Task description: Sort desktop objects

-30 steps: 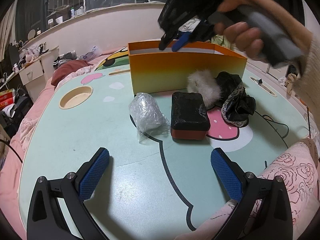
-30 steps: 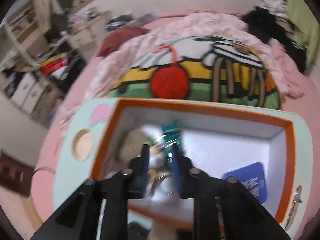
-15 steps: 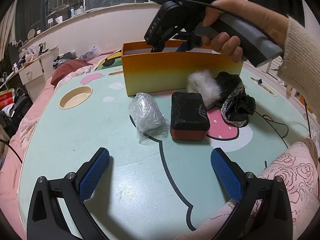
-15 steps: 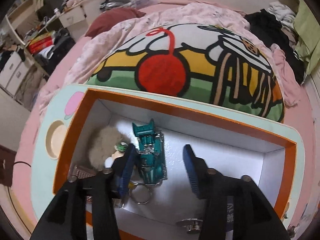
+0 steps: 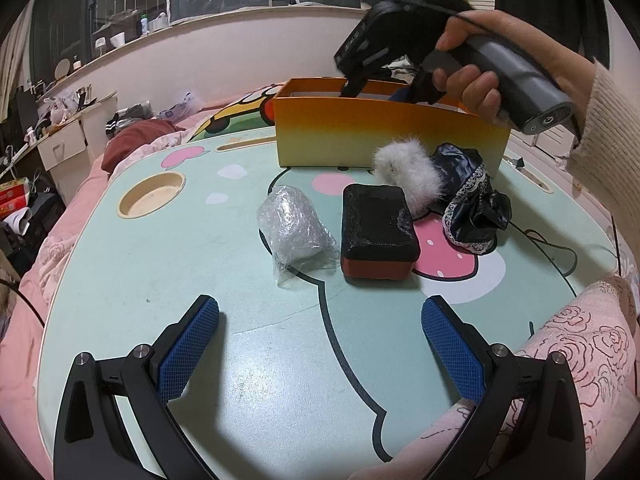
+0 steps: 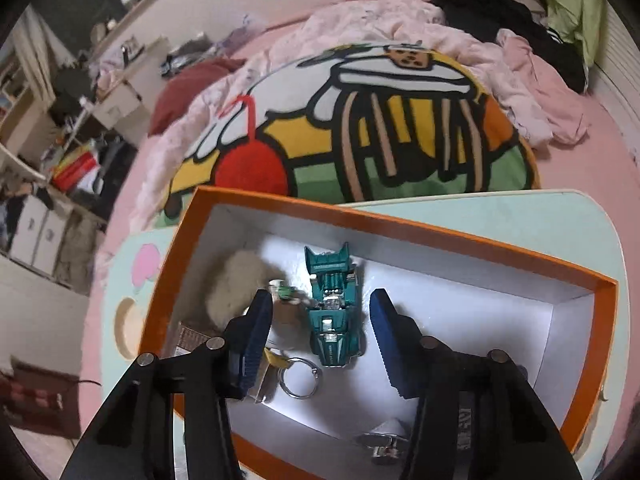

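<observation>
My right gripper (image 6: 320,296) hangs over the orange box (image 6: 400,228), its jaws apart and closing. A teal toy car (image 6: 334,312) lies on the box's white floor and shows between the fingers, but the pads do not touch it. In the left wrist view a hand holds the right gripper (image 5: 376,88), fingers dipped into the orange box (image 5: 380,140). My left gripper (image 5: 320,308) stands open above the mint table (image 5: 160,280), nothing between its pads. In front of the box lie a bubble-wrapped bundle (image 5: 294,232), a black block with a red base (image 5: 378,232), a white furry ring (image 5: 406,172) and a black lace cloth (image 5: 472,208).
The box also holds a beige fluffy ball (image 6: 236,284), a key ring (image 6: 298,378) and a small metal piece (image 6: 380,444). A round cup recess (image 5: 152,198) sits at the table's left. Pink floral cloth (image 5: 580,340) covers the near right corner. Bedding surrounds the table.
The right gripper's jaws went from nearly shut around the teal car to apart, leaving the car on the box floor. It shifted rightward over the box. My left gripper stayed still.
</observation>
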### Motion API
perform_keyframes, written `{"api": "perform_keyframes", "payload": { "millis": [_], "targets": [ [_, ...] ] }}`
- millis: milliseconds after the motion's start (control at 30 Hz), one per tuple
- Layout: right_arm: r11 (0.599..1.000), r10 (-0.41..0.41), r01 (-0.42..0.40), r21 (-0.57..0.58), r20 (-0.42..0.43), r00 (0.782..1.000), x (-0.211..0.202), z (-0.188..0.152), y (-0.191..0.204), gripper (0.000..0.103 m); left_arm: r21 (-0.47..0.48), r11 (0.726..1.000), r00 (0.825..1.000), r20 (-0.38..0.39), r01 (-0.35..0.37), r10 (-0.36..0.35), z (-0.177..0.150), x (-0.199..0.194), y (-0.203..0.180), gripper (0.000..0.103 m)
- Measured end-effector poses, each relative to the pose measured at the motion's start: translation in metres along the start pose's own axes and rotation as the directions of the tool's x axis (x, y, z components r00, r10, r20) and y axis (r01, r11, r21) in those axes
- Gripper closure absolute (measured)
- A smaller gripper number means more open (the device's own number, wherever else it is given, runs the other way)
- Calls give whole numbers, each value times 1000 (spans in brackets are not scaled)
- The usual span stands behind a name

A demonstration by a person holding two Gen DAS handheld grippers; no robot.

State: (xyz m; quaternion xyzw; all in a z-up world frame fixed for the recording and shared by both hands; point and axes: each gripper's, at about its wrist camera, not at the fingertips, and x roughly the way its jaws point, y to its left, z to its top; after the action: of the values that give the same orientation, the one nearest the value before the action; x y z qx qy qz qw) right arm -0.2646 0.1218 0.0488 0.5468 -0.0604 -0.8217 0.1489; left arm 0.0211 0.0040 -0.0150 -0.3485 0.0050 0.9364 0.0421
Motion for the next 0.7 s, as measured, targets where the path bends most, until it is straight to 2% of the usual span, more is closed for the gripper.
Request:
{"api": "perform_keyframes", "payload": {
  "millis": [100, 167, 200, 267, 300, 367, 467, 567, 633, 700],
  "targets": [
    [994, 83, -79, 76, -49, 995, 11, 7, -4, 47, 0, 1000, 1000, 1, 0, 0, 0, 0, 0, 2],
    [984, 133, -126, 123, -45, 990, 10, 6, -9, 59, 0, 1000, 1000, 1, 1, -1, 0, -1, 0, 2],
    [980, 144, -138, 142, -32, 989, 8, 4, -13, 60, 0, 1000, 1000, 2, 1, -1, 0, -1, 0, 2],
    [984, 75, -77, 163, 14, 997, 2, 1, -19, 61, 0, 1000, 1000, 2, 0, 0, 0, -1, 0, 2],
    [987, 13, -20, 161, 44, 999, -3, 0, -21, 61, 0, 1000, 1000, 2, 0, 0, 1, -1, 0, 2],
    [989, -23, 14, 146, 62, 998, -6, -1, -20, 62, 0, 1000, 1000, 2, 1, -1, 0, -1, 0, 2],
    [998, -34, 35, 61, -24, 999, 8, -3, -12, 62, 0, 1000, 1000, 2, 1, -1, 0, -1, 0, 2],
    [995, -84, 85, -48, 5, 996, 6, -7, 8, 62, -1, 1000, 1000, 1, 1, -1, 0, -1, 0, 2],
    [980, -152, 156, -125, 43, 987, 4, -11, 22, 62, 0, 1000, 1000, 2, 1, -1, 0, -1, 0, 2],
    [972, -183, 193, -133, 83, 980, 0, -15, 26, 62, -1, 1000, 1000, 1, 2, -2, 0, -1, 0, 2]
  ]
}}
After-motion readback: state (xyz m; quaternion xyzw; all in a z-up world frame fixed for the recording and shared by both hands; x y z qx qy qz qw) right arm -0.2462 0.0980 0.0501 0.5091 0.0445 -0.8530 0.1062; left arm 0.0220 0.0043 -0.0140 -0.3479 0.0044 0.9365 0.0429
